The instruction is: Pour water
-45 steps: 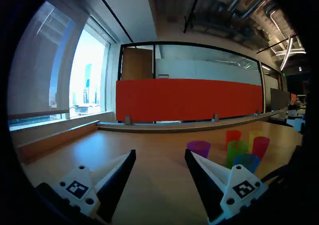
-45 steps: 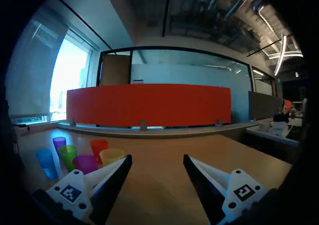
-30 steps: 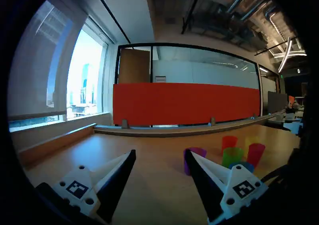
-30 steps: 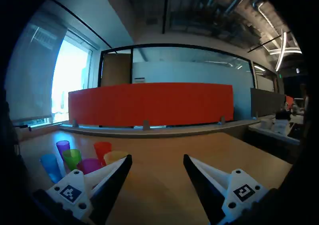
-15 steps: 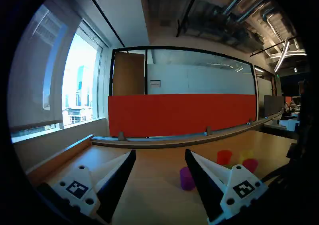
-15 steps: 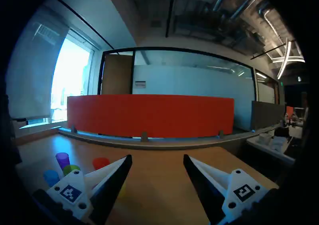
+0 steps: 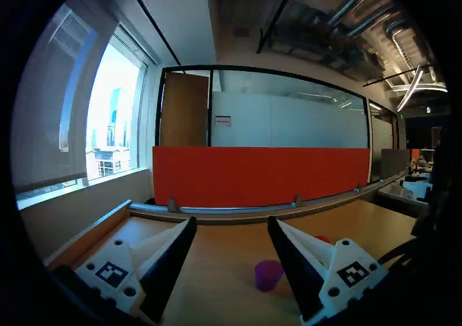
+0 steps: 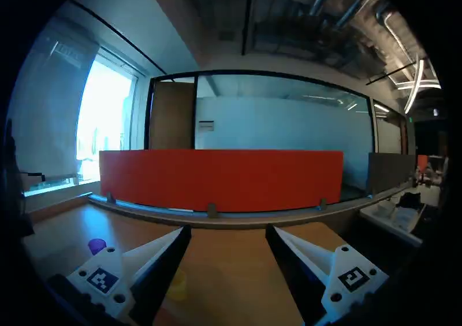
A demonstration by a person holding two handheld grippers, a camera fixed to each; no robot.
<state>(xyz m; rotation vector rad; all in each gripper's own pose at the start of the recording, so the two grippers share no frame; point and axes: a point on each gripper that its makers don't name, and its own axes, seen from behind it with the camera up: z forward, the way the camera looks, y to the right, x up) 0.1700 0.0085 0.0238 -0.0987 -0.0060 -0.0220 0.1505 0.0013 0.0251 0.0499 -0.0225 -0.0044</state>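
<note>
Left gripper (image 7: 231, 221) held level over the wooden table (image 7: 225, 280), jaws wide, gripping nothing. The purple cup (image 7: 268, 274) stands low by its right finger. Right gripper (image 8: 227, 229) is level too, wide and empty, with a yellow cup (image 8: 178, 284) by its left finger. Square coded markers (image 7: 111, 273) sit on the fingers.

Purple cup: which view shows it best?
Left gripper view. The purple cup sits large in the gap of the open left gripper, with most of its body visible. In the right gripper view it is small and distant at the left, its lower part hidden behind a finger of the right gripper.
</note>
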